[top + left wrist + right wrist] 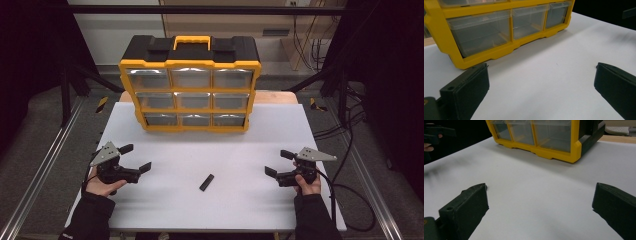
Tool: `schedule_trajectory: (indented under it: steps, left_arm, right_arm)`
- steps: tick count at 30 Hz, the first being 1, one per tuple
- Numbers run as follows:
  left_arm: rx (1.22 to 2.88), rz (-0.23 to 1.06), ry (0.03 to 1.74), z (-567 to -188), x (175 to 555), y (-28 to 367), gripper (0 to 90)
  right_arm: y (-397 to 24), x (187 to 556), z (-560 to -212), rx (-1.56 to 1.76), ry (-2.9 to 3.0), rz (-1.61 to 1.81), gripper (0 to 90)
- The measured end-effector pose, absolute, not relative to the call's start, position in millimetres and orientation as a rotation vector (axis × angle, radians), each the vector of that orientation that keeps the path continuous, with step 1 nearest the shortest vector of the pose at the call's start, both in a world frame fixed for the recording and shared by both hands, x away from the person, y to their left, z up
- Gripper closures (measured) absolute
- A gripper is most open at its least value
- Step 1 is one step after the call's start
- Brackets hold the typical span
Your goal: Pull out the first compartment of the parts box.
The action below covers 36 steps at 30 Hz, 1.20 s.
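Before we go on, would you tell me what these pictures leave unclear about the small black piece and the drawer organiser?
- Small black piece: high view, too small to tell what it is.
- Drawer organiser: high view, glare on the clear drawer fronts hides any contents.
- Its upper drawer rows: cut off by the top edge in both gripper views.
- Left gripper and right gripper: jaws open, nothing between them.

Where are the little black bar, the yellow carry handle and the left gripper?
black bar (206, 182), high view, middle of its length.
yellow handle (191, 40), high view, top grip.
left gripper (136, 158), high view, gap between open jaws.
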<state>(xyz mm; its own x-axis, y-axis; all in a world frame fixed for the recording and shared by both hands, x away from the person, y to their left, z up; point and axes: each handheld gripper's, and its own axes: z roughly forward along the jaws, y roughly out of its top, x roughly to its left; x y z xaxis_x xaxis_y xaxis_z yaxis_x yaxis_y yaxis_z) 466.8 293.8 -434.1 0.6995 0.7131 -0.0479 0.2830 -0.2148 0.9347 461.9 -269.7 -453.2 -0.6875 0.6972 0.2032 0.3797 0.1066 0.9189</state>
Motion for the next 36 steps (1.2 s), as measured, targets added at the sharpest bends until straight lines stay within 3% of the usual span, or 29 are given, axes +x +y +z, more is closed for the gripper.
schedule_trajectory:
  steps: [36]
  left_arm:
    - [1.785,0.518,0.779,-413.8,467.5,286.3,0.0]
  right_arm:
    - [-268.8,462.0,-453.1,1.058,2.12,1.591,1.1]
